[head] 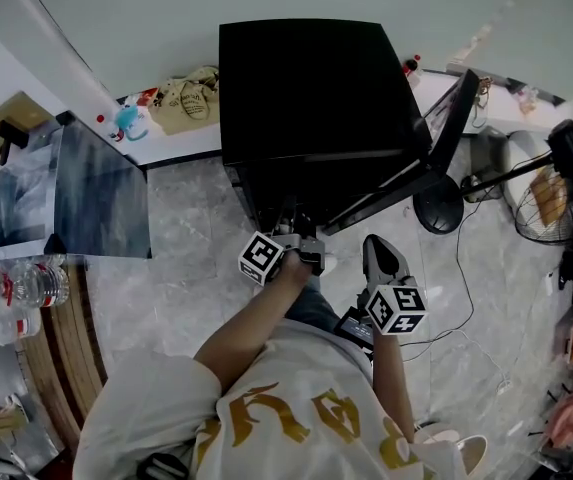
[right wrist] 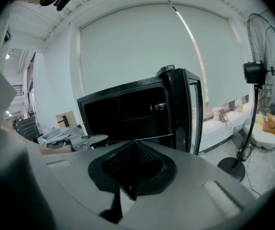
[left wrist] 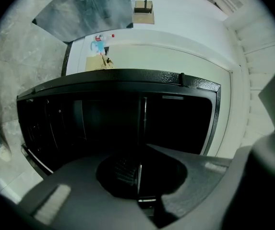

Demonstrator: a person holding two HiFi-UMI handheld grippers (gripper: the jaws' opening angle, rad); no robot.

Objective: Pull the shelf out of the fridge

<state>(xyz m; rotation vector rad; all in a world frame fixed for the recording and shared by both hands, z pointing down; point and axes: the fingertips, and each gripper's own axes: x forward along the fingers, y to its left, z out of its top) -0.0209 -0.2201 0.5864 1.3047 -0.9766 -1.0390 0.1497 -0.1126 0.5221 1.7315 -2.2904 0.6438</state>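
1. The fridge (head: 316,88) stands at top centre of the head view. Its door (head: 451,118) is swung open toward the upper right, so the opening is clear.
2. The left gripper (head: 301,240) reaches into the opening at mid-frame. In the left gripper view the scene is turned on its side, with the floor at the left edge. The shelf (left wrist: 142,128) therefore shows as a thin pale line running down the centre of the dark interior.
3. That line ends right between the left jaws at bottom centre. The jaws look closed on the shelf's front edge, with no gap showing on either side of it.
4. The right gripper (head: 378,248) hangs back just right of centre in the head view, outside the fridge. Its jaws are together with nothing between them.
5. In the right gripper view the shelf (right wrist: 147,139) is a thin level line across the lower part of the opening. It appears still seated inside, just left of the door (right wrist: 190,109).
6. Step in hand, as I judge it: the grip on the shelf is made and the pull has barely begun, if at all.
7. The next move calls for a straight draw toward the person, along the shelf's own plane. The grip should stay firm and the shelf level so it does not bind on its side supports.
8. The right gripper is free to take the shelf's edge once enough of it is out.
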